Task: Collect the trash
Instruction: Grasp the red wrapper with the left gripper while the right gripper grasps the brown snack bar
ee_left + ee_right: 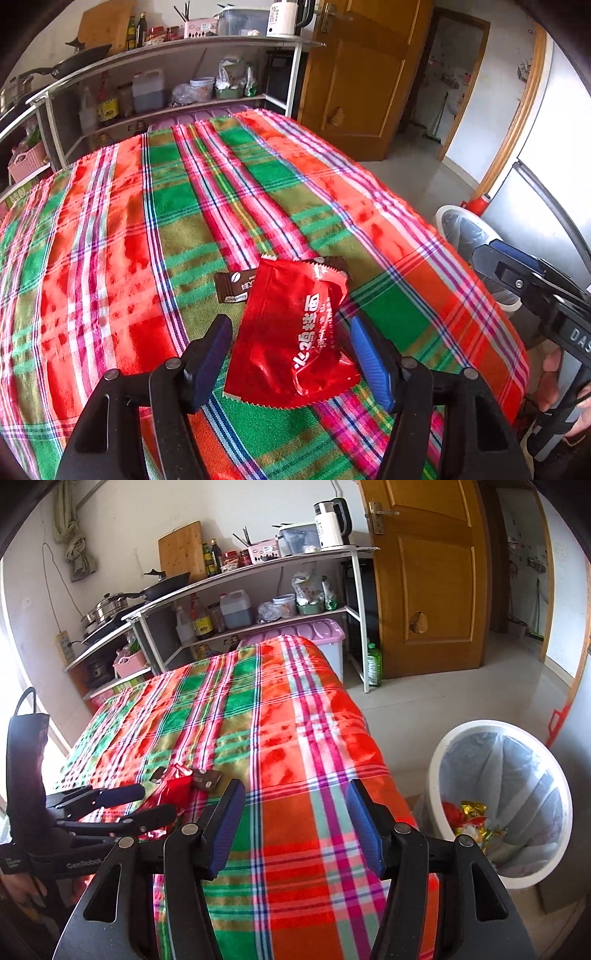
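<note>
In the left wrist view, the left gripper (291, 358) stands spread around one shiny red foil wrapper (291, 332), pads clear of it, lying over one dark brown foil sachet (234, 288) on the plaid red-green tablecloth (147, 229). In the right wrist view, the right gripper (293, 827) is spread and empty above the cloth's edge, beside one white round plastic-lined bin (498, 805) holding several wrappers.

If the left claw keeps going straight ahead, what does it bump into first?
Most likely the red wrapper. It lies on the checked cloth right between the open left claw fingers, with a brown wrapper just beyond.
</note>
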Demonstrator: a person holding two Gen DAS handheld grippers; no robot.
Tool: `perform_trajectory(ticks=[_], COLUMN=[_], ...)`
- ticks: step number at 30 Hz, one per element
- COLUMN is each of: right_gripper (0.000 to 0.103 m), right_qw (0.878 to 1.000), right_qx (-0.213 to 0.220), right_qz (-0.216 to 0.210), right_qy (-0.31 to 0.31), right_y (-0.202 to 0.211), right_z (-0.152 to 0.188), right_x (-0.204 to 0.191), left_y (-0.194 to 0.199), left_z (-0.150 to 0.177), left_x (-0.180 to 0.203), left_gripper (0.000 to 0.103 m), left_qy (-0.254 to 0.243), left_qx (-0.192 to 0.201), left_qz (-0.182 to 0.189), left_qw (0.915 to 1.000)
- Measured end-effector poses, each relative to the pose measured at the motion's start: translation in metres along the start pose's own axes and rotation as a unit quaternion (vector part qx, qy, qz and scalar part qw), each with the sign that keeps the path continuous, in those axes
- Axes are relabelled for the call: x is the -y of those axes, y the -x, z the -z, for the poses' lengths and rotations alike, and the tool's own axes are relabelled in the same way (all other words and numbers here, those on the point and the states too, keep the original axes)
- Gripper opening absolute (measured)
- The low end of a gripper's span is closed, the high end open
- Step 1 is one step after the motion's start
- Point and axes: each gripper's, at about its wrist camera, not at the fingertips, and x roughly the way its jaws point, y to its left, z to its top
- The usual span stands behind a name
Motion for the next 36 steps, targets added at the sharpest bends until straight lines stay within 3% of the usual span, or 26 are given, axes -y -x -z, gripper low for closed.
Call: perform_trajectory(ticks=[9,18,20,28,36], right_gripper=[0.058,0.058,0.058,0.058,0.058], right_qw=[1.0,0.999,0.998,0.997,0.989], right_qx=[-0.014,-0.025,-0.027,-0.039,-0.071], right_qz=[-0.009,-0.022,-0.025,-0.041,-0.076], right_qy=[0.022,0.039,0.046,0.057,0.108], right_y=[-0.013,-0.027,-0.031,-0.044,-0.067], right_z=[-0.001,-0.005,-0.006,-0.011,-0.011], right_x=[-0.017,-0.032,-0.035,-0.046,-0.073], left_y=[-0.008,0.004,0.008,0.016,0.023], left_z=[0.001,0.006,0.008,0.013,0.017], left_x=[-0.004,-0.01,-0.013,-0.034,-0.055], left_gripper=[0.064,0.034,0.01,0.01,0.01], left_qy=[0.001,-0.003,0.0,0.021,0.041], left_qx=[-0.004,0.007,0.008,0.012,0.014], left_qz=[-0.001,0.009,0.012,-0.001,-0.014], left_qw=[1.0,0.9999,0.9999,0.9997,0.999])
